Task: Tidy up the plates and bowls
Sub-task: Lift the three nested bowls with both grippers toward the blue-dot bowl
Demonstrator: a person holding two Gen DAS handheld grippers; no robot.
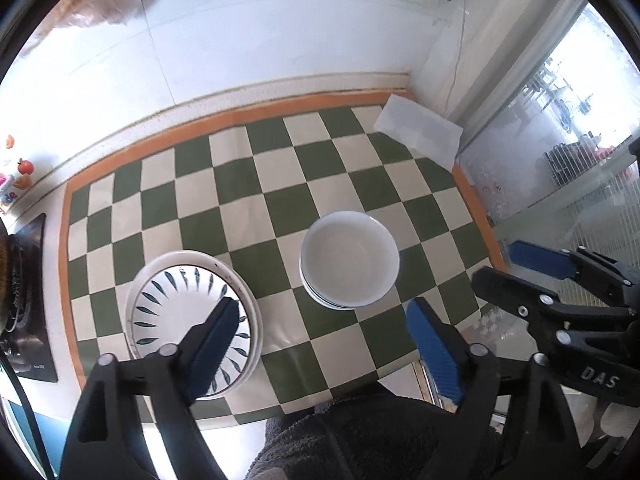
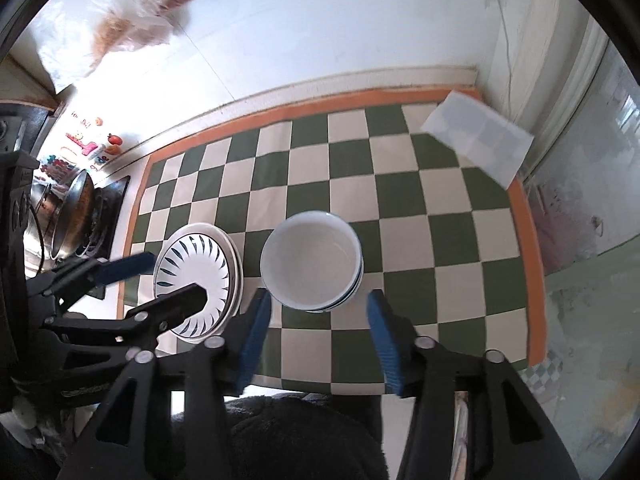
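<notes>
Both tongs are spread and pinch nothing: the left gripper is above the stacked plates, the right gripper above the stacked bowls.

Our left gripper and right gripper look identical: black plastic frames, silver screws, ribbed blue fingers. White "DAS" lettering on one, and we're wearing a fuzzy dark-grey sleeve.

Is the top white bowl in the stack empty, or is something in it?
Empty: the top white bowl shows only its bare white inside in both views.
</notes>
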